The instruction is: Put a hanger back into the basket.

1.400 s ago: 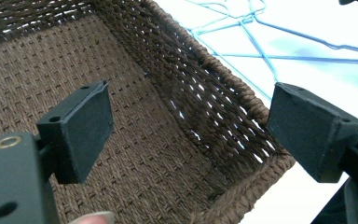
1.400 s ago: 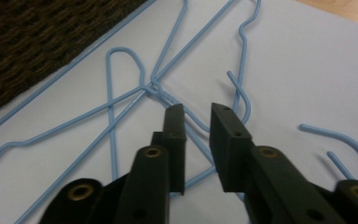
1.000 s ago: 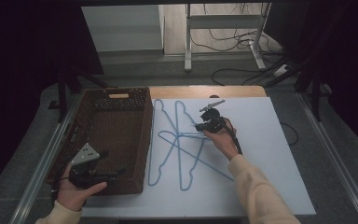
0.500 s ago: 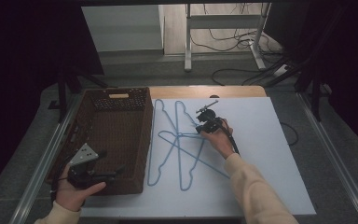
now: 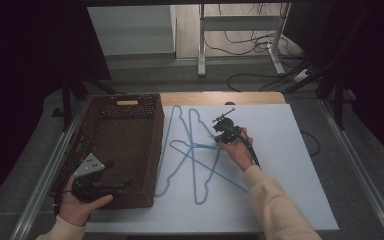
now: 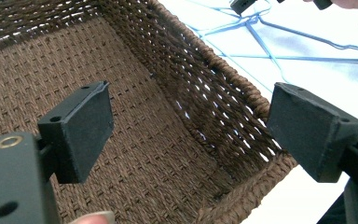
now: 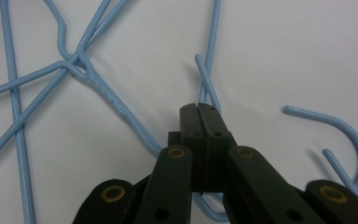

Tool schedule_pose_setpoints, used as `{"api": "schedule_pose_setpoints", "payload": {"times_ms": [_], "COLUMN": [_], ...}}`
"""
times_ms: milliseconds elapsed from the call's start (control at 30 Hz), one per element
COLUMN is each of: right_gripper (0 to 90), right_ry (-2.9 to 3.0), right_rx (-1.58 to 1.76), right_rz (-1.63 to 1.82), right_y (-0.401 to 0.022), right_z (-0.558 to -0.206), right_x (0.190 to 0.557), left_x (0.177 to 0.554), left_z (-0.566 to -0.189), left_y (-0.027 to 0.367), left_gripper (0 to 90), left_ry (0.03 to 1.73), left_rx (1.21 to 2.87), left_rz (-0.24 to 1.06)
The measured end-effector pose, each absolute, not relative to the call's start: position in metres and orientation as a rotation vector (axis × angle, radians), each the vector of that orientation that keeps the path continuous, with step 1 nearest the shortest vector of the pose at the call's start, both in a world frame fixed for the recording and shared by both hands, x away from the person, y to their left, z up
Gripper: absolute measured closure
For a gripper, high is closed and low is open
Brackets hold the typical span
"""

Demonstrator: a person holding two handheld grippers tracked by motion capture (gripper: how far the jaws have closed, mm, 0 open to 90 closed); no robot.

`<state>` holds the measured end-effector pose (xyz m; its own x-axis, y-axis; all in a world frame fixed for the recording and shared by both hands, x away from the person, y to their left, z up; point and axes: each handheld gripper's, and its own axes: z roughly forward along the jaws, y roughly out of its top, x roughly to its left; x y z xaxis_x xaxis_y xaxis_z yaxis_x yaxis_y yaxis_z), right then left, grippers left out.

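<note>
We had the right gripper (image 7: 199, 112) clamped on a blue wire hanger's (image 7: 121, 109) hook, our left gripper (image 6: 191, 135) gaped empty over the wicker basket (image 5: 130, 135), with every hanger left to load.

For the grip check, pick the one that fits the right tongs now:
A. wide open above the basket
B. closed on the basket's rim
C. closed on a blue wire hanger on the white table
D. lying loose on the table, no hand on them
C: the right gripper view shows the right tongs pressed together on the blue wire hanger over the white table.
</note>
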<state>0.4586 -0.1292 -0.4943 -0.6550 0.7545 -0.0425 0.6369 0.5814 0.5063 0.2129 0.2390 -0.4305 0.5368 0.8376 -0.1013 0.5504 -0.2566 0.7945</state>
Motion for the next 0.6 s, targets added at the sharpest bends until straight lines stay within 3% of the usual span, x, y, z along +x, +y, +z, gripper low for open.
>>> {"api": "schedule_pose_setpoints", "payload": {"times_ms": [333,600], "right_gripper": [89.3,72.1], "right_ry": [2.586,2.67], "right_rx": [1.112,0.952], "right_rz": [0.75,0.804], "right_y": [-0.13,-0.117], "right_z": [-0.492,-0.494], "right_x": [0.456,0.452], "left_x": [0.213,0.213], "left_z": [-0.43,-0.43], "left_y": [0.239,0.239], "left_gripper": [15.0,15.0], "left_ry": [1.126,1.125], "left_rx": [1.947,1.945], "left_rz": [0.438,0.439]}}
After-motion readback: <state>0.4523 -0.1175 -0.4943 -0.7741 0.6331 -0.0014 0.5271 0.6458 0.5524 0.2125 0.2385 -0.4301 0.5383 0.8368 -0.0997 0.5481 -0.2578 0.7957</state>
